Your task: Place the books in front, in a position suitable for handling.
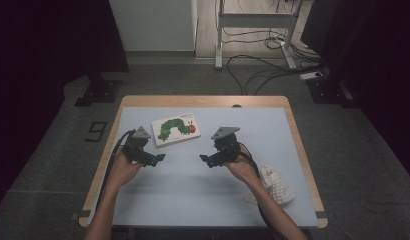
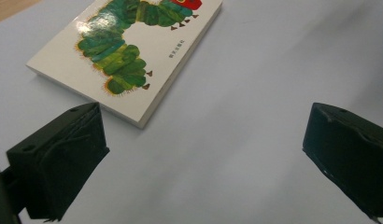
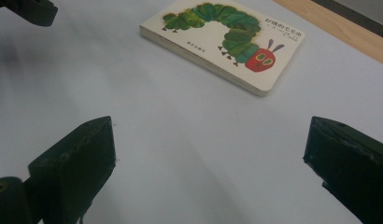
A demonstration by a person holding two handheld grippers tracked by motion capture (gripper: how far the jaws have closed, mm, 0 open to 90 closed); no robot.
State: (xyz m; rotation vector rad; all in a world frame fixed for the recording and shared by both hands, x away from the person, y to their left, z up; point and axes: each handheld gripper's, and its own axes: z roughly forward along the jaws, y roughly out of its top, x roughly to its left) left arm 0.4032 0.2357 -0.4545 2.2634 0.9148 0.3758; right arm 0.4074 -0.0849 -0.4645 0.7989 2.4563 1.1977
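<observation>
A white board book with a green caterpillar on its cover lies flat on the pale blue table top, towards the back and left of centre. It also appears in the left gripper view and the right gripper view. My left gripper hovers just in front of the book's near left corner, jaws wide open and empty. My right gripper is to the book's front right, also wide open with nothing between its jaws. The two grippers point towards each other.
A crumpled white cloth or net bag lies at the right front of the table beside the right forearm. The table has a wooden rim. Cables and a desk frame stand on the floor beyond.
</observation>
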